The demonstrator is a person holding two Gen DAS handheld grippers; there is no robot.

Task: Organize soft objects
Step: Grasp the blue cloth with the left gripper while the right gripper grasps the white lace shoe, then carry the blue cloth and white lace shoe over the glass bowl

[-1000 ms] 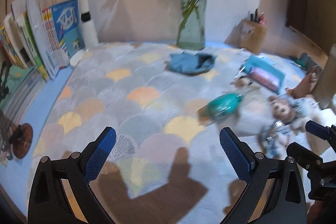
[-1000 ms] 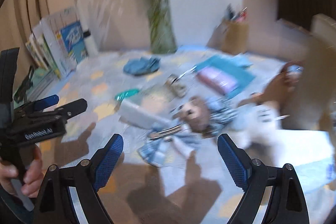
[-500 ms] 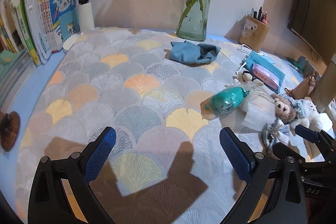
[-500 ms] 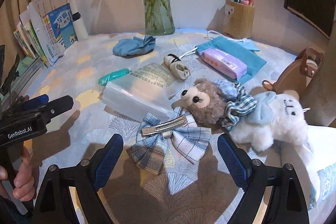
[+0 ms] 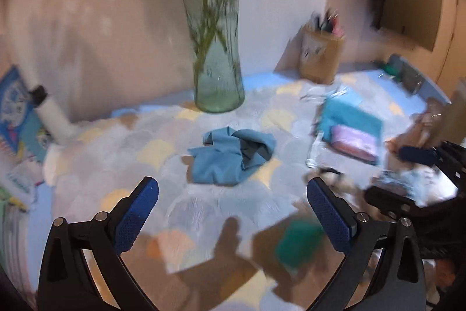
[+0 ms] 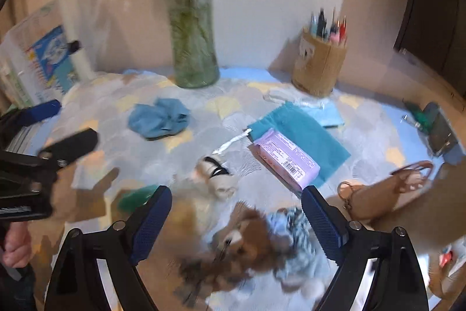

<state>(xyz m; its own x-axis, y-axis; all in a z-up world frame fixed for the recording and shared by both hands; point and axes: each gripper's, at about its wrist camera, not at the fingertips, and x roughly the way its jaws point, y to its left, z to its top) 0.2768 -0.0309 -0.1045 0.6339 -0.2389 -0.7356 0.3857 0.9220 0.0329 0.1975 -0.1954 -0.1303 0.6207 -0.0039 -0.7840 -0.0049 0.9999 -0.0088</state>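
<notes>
The left tongs [image 5: 233, 212] are seen with their blue pads spread wide and nothing between them, hovering over a bare stretch of the scallop-patterned cloth that covers the counter [image 5: 116, 153]. Just ahead of them a crumpled blue cloth [image 5: 231, 159] lies alone, with open room on every side of it. The right tongs [image 6: 236, 214] are also spread, their jaws having just been closing a little, and no pad is pressed on anything; a brown plush toy [image 6: 247, 241] with a blue checked ribbon is seen blurred below and between them, and whether it is touched cannot be told. Just beyond it lies a small cream plush [image 6: 215, 174] with a black band. Further out, a lilac tissue pack [image 6: 284, 159] rests on a teal pouch [image 6: 308, 133]. At the back edge, against the wall, stand a green glass vase [image 5: 218, 83] of stems and a tan pen holder [image 6: 319, 66]; books [image 6: 43, 63] line the left edge. The toys and a tan handbag [image 6: 384, 194] at the right are shown only in the right wrist view, where a hand [image 6: 14, 249] is seen on the other tool's grip. In the left wrist view a blurred green object [image 5: 300, 241] is seen near the right pad, and the right tongs appear at the right border.
</notes>
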